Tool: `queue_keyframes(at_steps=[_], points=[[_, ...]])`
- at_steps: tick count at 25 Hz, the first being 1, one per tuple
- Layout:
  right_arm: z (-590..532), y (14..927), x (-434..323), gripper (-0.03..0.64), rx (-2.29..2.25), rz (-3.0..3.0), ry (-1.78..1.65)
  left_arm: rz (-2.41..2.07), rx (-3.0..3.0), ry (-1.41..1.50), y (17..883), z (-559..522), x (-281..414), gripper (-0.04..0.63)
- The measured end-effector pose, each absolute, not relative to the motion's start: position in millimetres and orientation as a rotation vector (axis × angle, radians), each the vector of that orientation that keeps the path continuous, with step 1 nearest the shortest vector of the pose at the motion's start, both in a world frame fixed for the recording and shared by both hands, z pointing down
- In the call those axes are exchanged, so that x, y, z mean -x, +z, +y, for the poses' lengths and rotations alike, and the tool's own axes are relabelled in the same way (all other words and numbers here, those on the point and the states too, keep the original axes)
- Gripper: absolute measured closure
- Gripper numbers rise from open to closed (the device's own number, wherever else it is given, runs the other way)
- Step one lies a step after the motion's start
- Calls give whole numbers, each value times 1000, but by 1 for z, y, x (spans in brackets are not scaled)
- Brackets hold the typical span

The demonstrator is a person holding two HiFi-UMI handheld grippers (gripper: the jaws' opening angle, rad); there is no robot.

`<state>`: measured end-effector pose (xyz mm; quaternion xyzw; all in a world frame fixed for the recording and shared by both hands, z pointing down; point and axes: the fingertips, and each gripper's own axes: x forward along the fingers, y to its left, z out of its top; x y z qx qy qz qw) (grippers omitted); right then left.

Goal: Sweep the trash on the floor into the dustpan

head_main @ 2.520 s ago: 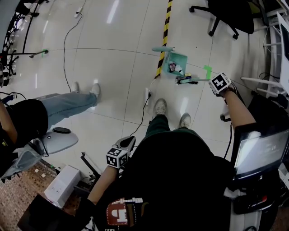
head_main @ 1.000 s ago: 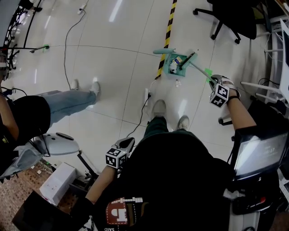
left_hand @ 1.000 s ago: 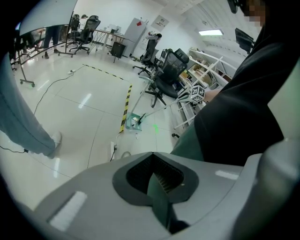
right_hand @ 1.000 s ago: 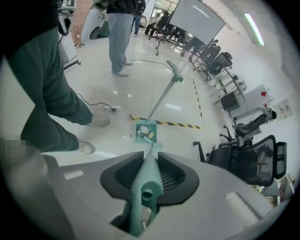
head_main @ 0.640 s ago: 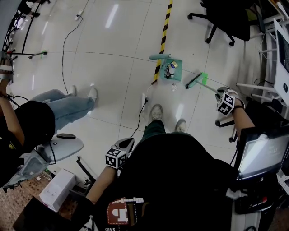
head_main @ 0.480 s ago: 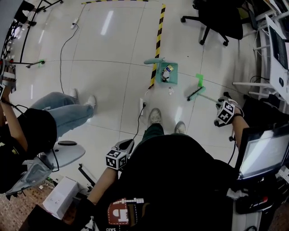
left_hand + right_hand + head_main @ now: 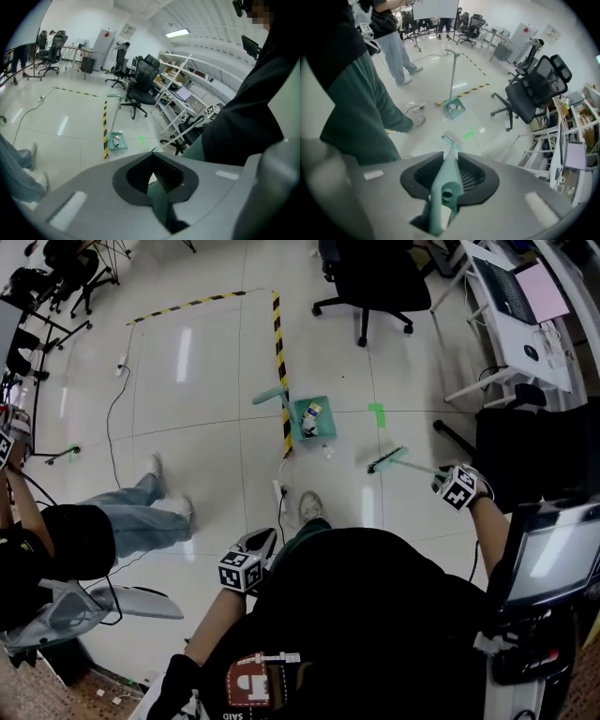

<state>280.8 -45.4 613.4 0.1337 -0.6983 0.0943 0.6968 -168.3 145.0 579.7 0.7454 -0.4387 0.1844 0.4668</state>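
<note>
**Tool state.** The right gripper [image 7: 450, 158] is clamped on the teal handle of the broom [image 7: 417, 466]. The handle runs out between the jaws and ends in the broom head [image 7: 385, 460]. The left gripper [image 7: 151, 153] has its jaws closed tip to tip with nothing between them. It hangs low at the person's left side, well apart from the work.

**Task items.** The dustpan [image 7: 312, 418] stands on the floor [image 7: 206, 390] just right of the striped tape [image 7: 278, 352], with its long handle upright on the far-left side. Trash [image 7: 310, 415] lies in the tray. One loose scrap [image 7: 326, 452] lies on the tile just on the near side of the tray, between it and the person's shoe [image 7: 308, 507].

**Governing relation.** From the right gripper, the broom's long axis points left and slightly far. The broom head sits to the right of both the scrap and the dustpan, near the green tape mark [image 7: 376, 413]. Whether the bristles touch the floor cannot be told. The scrap lies left of the head, and the dustpan lies left and farther. The right gripper is clearly the nearer of the two, and it alone carries the tool.

**Next move, as judged.** The head needs to come down on the near-right side of the scrap, then push far-left toward the tray. The dustpan is not held, so it may slide under the push.
</note>
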Motion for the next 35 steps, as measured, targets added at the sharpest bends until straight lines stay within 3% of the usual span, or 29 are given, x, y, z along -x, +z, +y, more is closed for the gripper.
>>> queue_keyframes(at_steps=[7,14,20,27,35], points=[[48,561,-353,528,-383,-1674,177,-1143,-1978,424,546,189,77,592],[250,562,-448,528,-338,-1807,132,-1250,-1939,219,525,362,-83,592],[404,538,-524,528,-240,-1843,173,-1206,-1981,308,495,480,-194,592],[505,544,-566,528,-269,-1834,262,-1223,-1985,338,482,544,-219,592],[529,555,-540,528,-282,-1835,200,-1218,-2006,355,479,574,-205,592]])
